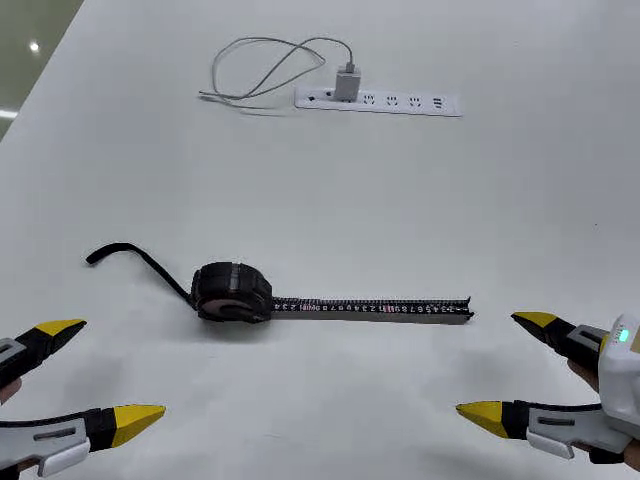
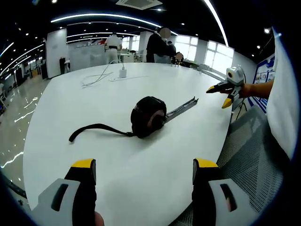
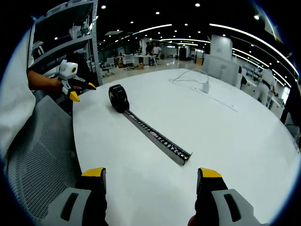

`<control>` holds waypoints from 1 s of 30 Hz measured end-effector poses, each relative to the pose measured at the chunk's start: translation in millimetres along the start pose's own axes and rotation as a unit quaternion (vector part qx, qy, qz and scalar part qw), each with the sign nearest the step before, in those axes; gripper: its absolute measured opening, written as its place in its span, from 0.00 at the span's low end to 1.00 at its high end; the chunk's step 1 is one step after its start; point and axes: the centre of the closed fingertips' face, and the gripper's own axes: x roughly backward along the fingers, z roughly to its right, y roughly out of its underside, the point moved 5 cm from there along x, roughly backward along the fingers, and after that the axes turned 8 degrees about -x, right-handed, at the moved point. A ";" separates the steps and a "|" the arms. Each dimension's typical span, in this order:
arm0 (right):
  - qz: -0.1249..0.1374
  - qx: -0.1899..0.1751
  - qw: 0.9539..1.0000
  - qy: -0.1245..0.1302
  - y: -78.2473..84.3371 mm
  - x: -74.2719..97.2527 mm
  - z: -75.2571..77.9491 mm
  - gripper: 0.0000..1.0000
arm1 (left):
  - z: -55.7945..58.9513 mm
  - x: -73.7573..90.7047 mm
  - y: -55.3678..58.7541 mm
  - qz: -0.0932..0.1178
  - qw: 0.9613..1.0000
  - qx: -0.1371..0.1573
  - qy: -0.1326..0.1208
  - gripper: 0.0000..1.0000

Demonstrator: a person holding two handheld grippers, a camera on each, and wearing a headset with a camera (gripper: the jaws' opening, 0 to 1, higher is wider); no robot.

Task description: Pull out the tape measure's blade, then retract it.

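Both grippers stand spread and hold nothing. From the head view, the left gripper (image 1: 115,368) sits at the lower left and the right gripper (image 1: 488,362) at the lower right, each with its yellow-tipped jaws wide apart over the white table (image 1: 400,200). Between them, touching neither, lies the tape measure (image 1: 232,291). It has a round black case resting on the table, and a black strap (image 1: 135,258) trails off to its left. The blade (image 1: 380,307) is drawn out flat along the table to the right, dark with pale markings. Its end lies near the right gripper but apart from it. Farther back a white power strip (image 1: 380,100) carries a plugged-in charger (image 1: 347,82) with a looped white cable (image 1: 265,70). In the left gripper view, the left gripper's (image 2: 145,165) jaws rise wide apart with bare table between them. The case (image 2: 148,115) lies ahead, strap curling toward the left of the view and blade running away toward the right gripper (image 2: 217,97), which hovers past the table edge with its jaws parted. In the right gripper view, the right gripper's (image 3: 151,173) jaws are likewise spread. The blade's (image 3: 155,136) end lies just ahead of them, and the strip runs back to the case (image 3: 118,97), with the left gripper (image 3: 83,92) beyond it, jaws parted.
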 end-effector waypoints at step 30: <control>0.006 -0.030 1.000 0.000 18.3 6.4 -5.6 0.85 | 9.6 4.1 8.7 0.007 1.000 0.024 -0.011 0.91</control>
